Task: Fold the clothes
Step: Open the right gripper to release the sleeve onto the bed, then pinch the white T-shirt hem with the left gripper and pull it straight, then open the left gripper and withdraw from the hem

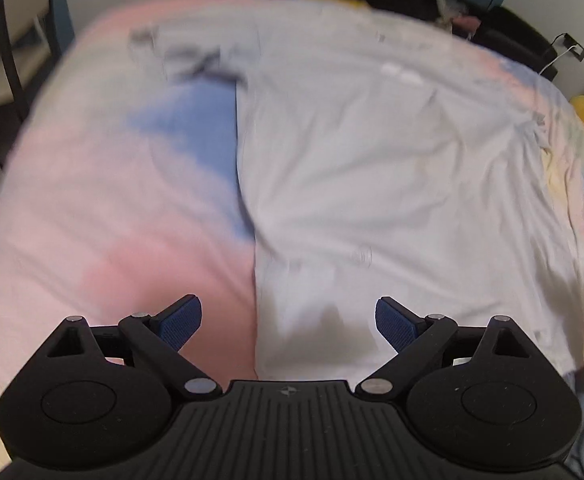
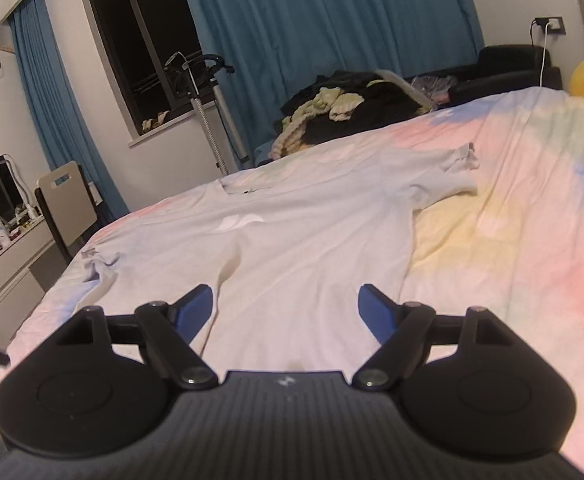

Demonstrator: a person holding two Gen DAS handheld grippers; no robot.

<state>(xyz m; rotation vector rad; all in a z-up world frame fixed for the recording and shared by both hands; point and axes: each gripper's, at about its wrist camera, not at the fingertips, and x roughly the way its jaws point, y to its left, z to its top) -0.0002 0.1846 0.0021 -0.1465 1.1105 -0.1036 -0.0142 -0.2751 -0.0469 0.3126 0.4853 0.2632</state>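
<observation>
Blue curtains (image 2: pixel 324 20) and a dark window back the room, and a bed (image 2: pixel 532 220) under a pink, yellow and blue cover fills the foreground. On it a pale grey T-shirt (image 2: pixel 300 240) lies spread flat, collar far, hem near, one sleeve (image 2: pixel 458 164) out to the right and one sleeve (image 2: pixel 100 260) to the left. It looks light, limp and thin, likely to sag and crease when lifted, so the hem corners or shoulder seams seem the best places to pinch. Both the left gripper (image 1: pixel 288 322) and the right gripper (image 2: pixel 286 312) hover over the near hem with fingers spread wide and nothing between them. Blur in the left wrist view makes its height above the cloth uncertain.
</observation>
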